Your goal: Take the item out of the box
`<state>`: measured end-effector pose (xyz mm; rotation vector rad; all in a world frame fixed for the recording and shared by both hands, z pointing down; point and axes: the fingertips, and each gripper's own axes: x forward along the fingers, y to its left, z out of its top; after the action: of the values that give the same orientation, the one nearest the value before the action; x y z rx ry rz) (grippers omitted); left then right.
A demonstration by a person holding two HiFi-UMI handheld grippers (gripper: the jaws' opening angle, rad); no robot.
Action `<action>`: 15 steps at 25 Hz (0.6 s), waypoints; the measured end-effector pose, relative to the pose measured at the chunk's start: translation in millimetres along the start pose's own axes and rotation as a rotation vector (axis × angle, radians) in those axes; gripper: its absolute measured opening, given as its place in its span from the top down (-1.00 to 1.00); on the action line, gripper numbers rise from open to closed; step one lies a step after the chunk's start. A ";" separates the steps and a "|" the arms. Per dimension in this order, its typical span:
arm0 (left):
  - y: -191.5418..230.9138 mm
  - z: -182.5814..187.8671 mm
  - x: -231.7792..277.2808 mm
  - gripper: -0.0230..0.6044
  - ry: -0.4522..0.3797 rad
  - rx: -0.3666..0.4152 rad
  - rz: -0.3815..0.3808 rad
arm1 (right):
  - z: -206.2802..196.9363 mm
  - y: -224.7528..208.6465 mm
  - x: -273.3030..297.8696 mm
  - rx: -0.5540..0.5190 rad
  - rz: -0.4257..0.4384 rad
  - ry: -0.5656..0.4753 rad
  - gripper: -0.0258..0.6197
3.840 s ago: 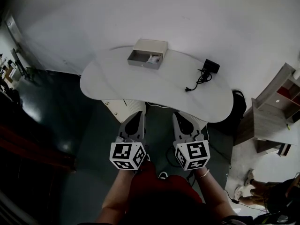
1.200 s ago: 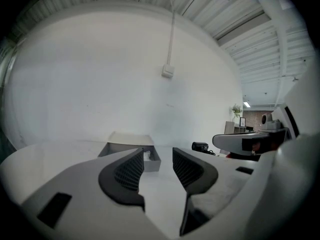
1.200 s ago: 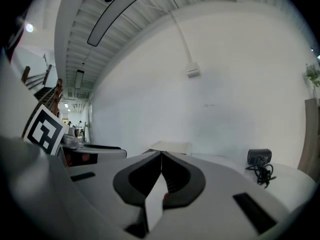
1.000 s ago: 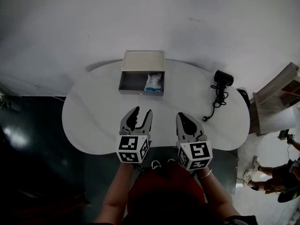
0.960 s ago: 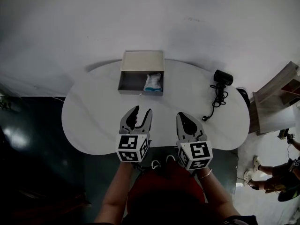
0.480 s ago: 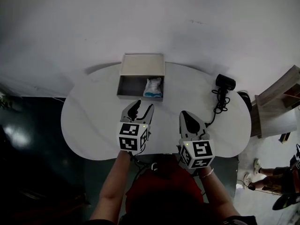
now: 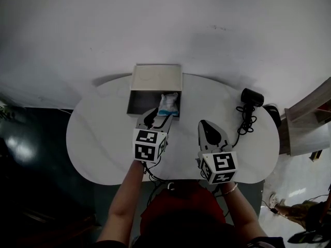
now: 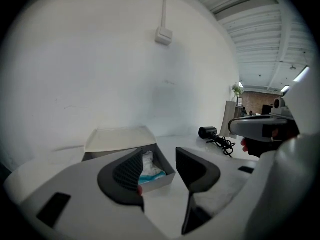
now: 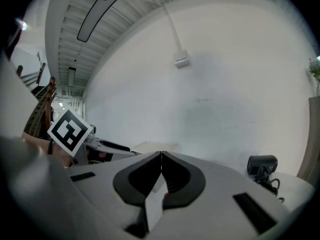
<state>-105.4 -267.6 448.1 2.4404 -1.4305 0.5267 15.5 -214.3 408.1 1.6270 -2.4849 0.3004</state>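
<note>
A white rounded bench point(image 7: 98, 138) is standing against a plain white wall point(image 7: 165, 25), and a person is leaning over its near edge with a gripper in each hand

Toward the back of the bench, left of centre, the box point(image 7: 135, 101) is sitting with its open grey compartment facing the person and a pale flat top behind it; from the left gripper view the box point(image 8: 120, 140) is showing just ahead. The white-and-blue packet point(image 7: 168, 103) is lying inside the compartment, at its right-hand end, and it is peeking out as a crumpled white shape point(image 8: 149, 168) beyond the gap in the left fingers point(image 8: 127, 171)

The left gripper point(image 7: 159, 117) is reaching forward and tilting down, its tips hovering right at the box's front wall, just short of the packet. Its fingers have just been opening and are standing wide apart, with nothing caught between them

To its right, the right gripper point(image 7: 208, 125) is hanging over bare bench, well apart from the box. Its fingers point(image 9: 150, 176) are pressing together tip to tip, holding nothing

At the far right of the bench a black hair dryer point(image 7: 252, 97) is lying with its cord point(image 7: 244, 122) bunching toward the person; it is also showing at the right edge of the right gripper view point(image 9: 262, 165)
</note>
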 end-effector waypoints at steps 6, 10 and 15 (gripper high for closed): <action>9.3 6.0 25.0 0.27 0.055 0.004 -0.008 | 2.2 -8.9 19.7 -0.002 0.013 0.018 0.87; 14.0 4.7 42.6 0.27 0.092 -0.001 -0.016 | 4.9 -11.8 32.9 -0.007 0.030 0.024 0.87; 18.9 -4.2 63.7 0.26 0.154 0.007 -0.015 | 3.9 -18.2 48.1 0.000 0.042 0.040 0.87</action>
<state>-94.1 -324.7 480.4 2.3568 -1.3494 0.7009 13.0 -264.9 417.3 1.5541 -2.4921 0.3347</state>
